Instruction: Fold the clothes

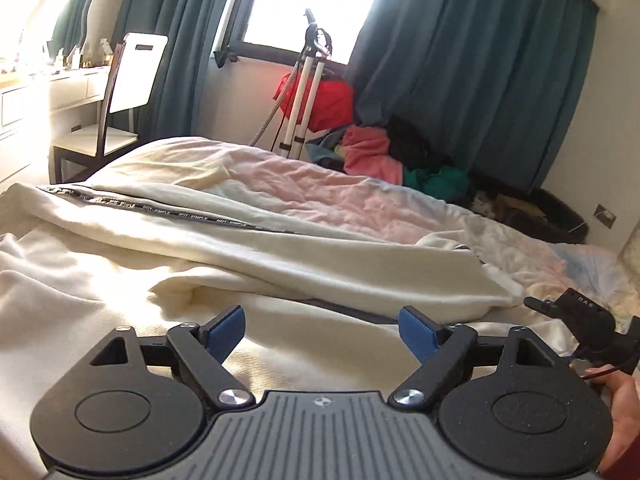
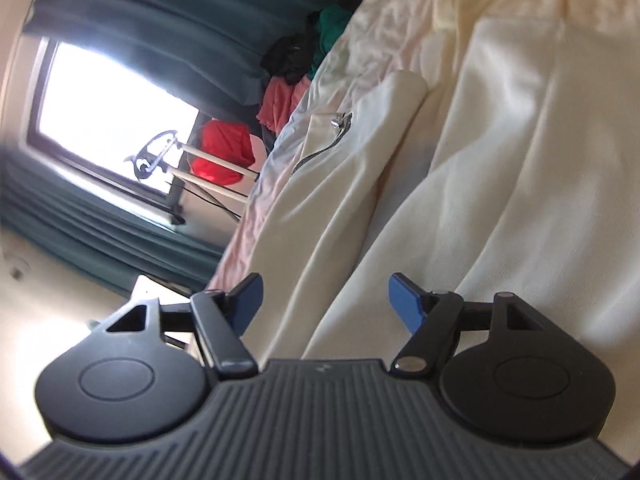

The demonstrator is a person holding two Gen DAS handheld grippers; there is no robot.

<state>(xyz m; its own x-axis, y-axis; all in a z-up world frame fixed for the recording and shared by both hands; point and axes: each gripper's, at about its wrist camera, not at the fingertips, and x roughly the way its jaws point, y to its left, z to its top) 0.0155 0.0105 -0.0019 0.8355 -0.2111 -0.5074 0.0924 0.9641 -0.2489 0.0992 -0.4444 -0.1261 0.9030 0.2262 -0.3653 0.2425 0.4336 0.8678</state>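
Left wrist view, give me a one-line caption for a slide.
Open left tongs hover above a cream garment spread on the bed, a clothes pile by teal curtains behind.

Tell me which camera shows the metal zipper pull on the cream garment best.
The right wrist view: the silver zipper pull lies clear and unobstructed on the cream garment. The left wrist view shows only a metallic glint behind a fold, probably the same pull.

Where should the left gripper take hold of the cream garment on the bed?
Probably its near folded edge, approached low from the front by the left gripper, whose jaws stand open and empty. That edge bulges up off the bed, giving the fingers something to pinch.
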